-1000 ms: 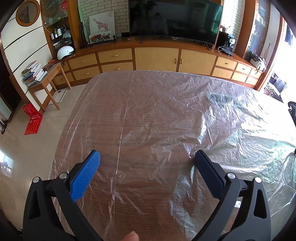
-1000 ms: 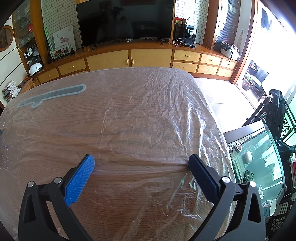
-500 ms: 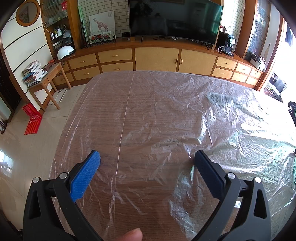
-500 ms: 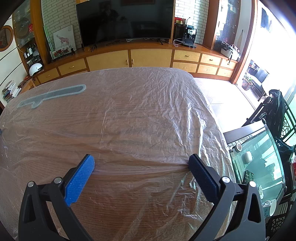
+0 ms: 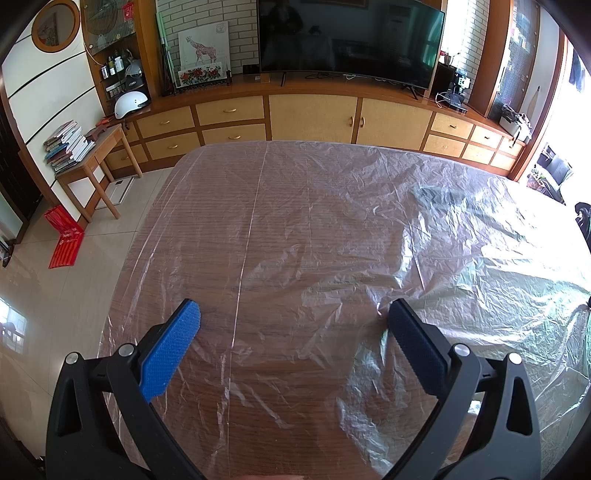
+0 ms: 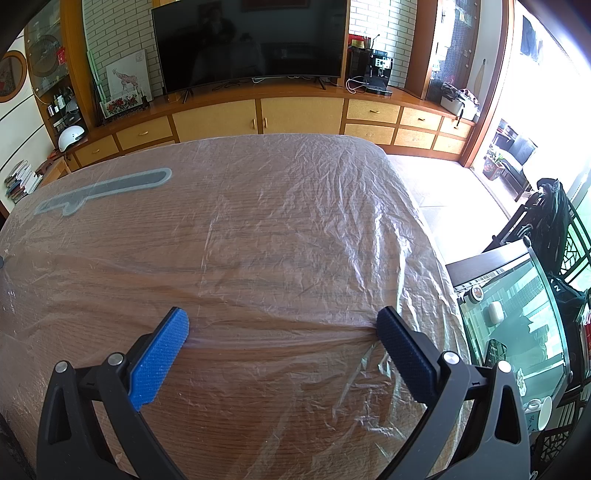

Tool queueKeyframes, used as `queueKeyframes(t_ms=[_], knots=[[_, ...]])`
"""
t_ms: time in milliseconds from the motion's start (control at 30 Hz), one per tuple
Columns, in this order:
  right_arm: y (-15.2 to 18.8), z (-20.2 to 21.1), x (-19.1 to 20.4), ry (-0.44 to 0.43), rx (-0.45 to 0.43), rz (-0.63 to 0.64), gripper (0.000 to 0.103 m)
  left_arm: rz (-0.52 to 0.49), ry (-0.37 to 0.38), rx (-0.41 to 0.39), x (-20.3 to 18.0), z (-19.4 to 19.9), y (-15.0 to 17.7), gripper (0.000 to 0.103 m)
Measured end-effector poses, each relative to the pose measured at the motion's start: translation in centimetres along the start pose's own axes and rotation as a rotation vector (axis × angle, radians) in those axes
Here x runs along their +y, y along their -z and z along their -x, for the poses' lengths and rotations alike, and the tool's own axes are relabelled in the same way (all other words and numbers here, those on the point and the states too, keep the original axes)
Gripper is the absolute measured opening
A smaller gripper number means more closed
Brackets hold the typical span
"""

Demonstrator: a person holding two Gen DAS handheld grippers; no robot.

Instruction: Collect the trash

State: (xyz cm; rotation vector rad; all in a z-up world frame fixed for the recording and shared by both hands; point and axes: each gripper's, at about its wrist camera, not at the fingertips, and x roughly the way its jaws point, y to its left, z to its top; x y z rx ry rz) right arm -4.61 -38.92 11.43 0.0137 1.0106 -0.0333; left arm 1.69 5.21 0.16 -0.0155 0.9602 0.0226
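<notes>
Both grippers spread wide, gripping nothing: left gripper (image 5: pixel 291 314), right gripper (image 6: pixel 282 319) low over table (image 6: pixel 258 424). Crinkled clear plastic sheet (image 5: pixel 332 221) covers the whole tabletop, fingertips touching it.

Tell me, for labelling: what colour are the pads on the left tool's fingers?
Blue, with a fine dotted texture, on black frames; the pads show best in the left wrist view.

A dark television (image 5: pixel 347 37) is standing on a long wooden cabinet (image 5: pixel 314 118) against a white brick wall (image 6: pixel 373 14). Daylight is pouring in from the right-hand windows (image 6: pixel 546 96) onto the pale tiled floor (image 5: pixel 55 295). Books (image 5: pixel 66 146) are lying stacked on a small side table (image 5: pixel 96 162), a white helmet (image 5: pixel 130 102) sitting nearby
</notes>
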Motion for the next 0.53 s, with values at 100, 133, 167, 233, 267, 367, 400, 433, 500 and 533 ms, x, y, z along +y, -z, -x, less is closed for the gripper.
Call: queueKeyframes(t_ms=[100, 133, 167, 233, 267, 367, 400, 433, 500, 533], knots=[[0.0, 0.0, 0.0, 0.0, 0.0, 0.0, 0.099, 0.0, 0.0, 0.0, 0.0, 0.0, 0.0, 0.102], [0.0, 0.0, 0.0, 0.0, 0.0, 0.0, 0.099, 0.0, -0.001, 0.0, 0.0, 0.1, 0.0, 0.102], [0.0, 0.0, 0.0, 0.0, 0.0, 0.0, 0.099, 0.0, -0.003, 0.0, 0.0, 0.1, 0.1, 0.102], [0.0, 0.0, 0.0, 0.0, 0.0, 0.0, 0.099, 0.003, -0.005, 0.001, 0.4, 0.0, -0.1, 0.102], [0.0, 0.0, 0.0, 0.0, 0.0, 0.0, 0.099, 0.004, -0.003, 0.001, 0.8, -0.2, -0.3, 0.102], [0.0, 0.0, 0.0, 0.0, 0.0, 0.0, 0.099, 0.004, -0.003, 0.001, 1.0, -0.3, -0.3, 0.102], [0.0, 0.0, 0.0, 0.0, 0.0, 0.0, 0.099, 0.004, -0.003, 0.001, 1.1, -0.3, -0.4, 0.102], [0.0, 0.0, 0.0, 0.0, 0.0, 0.0, 0.099, 0.005, -0.003, 0.001, 1.1, -0.3, -0.4, 0.102], [0.0, 0.0, 0.0, 0.0, 0.0, 0.0, 0.099, 0.005, -0.002, 0.001, 1.0, -0.3, -0.4, 0.102], [0.0, 0.0, 0.0, 0.0, 0.0, 0.0, 0.099, 0.005, -0.002, 0.001, 1.1, -0.3, -0.4, 0.102]])
